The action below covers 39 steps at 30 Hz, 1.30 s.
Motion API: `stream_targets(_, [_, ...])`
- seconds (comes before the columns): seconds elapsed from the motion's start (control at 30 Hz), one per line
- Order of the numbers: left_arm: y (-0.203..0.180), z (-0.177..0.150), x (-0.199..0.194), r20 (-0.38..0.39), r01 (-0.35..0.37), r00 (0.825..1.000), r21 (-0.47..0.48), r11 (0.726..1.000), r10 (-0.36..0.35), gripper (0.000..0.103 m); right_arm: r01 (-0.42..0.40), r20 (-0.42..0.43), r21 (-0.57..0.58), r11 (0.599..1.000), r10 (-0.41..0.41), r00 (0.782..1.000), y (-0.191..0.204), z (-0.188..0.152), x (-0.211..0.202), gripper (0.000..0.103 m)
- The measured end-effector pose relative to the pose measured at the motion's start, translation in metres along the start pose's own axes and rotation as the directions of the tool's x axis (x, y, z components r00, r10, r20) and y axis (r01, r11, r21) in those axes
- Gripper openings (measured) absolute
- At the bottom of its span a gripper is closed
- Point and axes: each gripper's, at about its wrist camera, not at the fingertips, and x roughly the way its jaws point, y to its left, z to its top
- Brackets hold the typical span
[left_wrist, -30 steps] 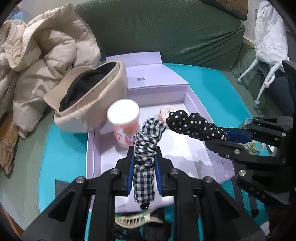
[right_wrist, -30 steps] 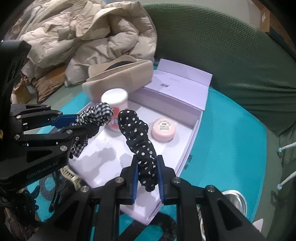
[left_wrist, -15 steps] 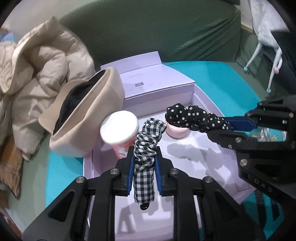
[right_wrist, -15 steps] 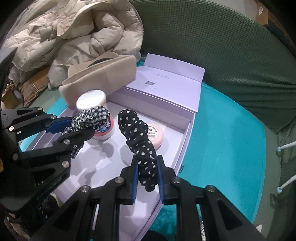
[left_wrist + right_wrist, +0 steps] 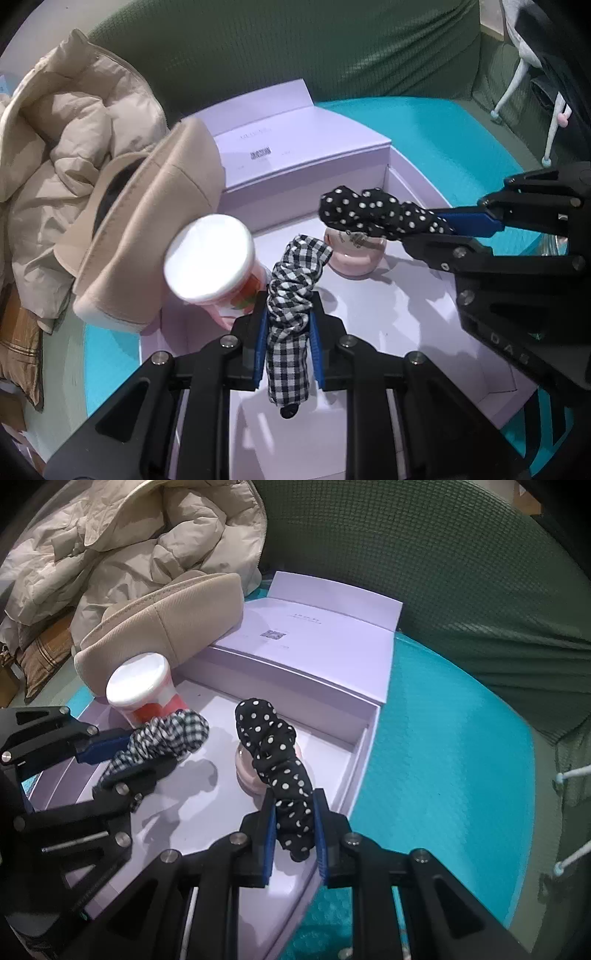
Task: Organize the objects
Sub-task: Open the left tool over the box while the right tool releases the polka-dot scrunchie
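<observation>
you hold a checked scrunchie (image 5: 291, 291) in your left gripper (image 5: 287, 345), a dotted scrunchie (image 5: 275, 755) clamped in your right gripper (image 5: 294, 829), both long-axis forward over the lilac box (image 5: 354, 753), your right nearer its pink jar (image 5: 356, 254).

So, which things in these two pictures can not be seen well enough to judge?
- Pink jar: left wrist view, polka-dot scrunchie covers its lid; right wrist view likewise.
- Printed text on the lilac box lid: too small in both views.
- White-lidded cup label: left wrist view, blurred and partly behind the checked scrunchie.
- Box floor near the cameras: hidden by both grippers' bodies.
</observation>
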Motion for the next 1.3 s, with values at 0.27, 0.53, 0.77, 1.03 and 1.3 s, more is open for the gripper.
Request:
stream_targets(0.27, [0.004, 0.0, 0.009, -0.023, 0.022, 0.999, -0.022, 1.0, -0.022, 0.019, 0.008, -0.016, -0.001, 1.0, -0.008, 1.0, 0.001, 0.005, 0.009, 0.017])
stream_targets(0.53, [0.005, -0.001, 0.009, -0.022, 0.034, 0.999, -0.049, 0.998, -0.035, 0.019, 0.008, -0.03, -0.011, 1.0, -0.008, 1.0, 0.002, 0.006, 0.012, 0.019])
stream_targets(0.77, [0.011, 0.0, 0.006, -0.049, 0.04, 0.998, -0.092, 0.995, -0.045, 0.02, 0.004, -0.018, -0.005, 1.0, -0.004, 1.0, 0.001, 0.007, 0.003, 0.028])
stream_targets(1.03, [0.019, 0.002, -0.01, -0.042, 0.035, 0.998, -0.152, 0.988, -0.042, 0.024, 0.019, 0.021, 0.015, 1.0, -0.02, 1.0, -0.002, 0.007, -0.022, 0.037])
stream_targets(1.3, [0.025, 0.0, -0.039, 0.016, -0.026, 0.999, -0.17, 0.985, 0.029, 0.051, 0.03, 0.062, 0.014, 0.999, -0.031, 0.998, -0.001, 0.006, -0.052, 0.038])
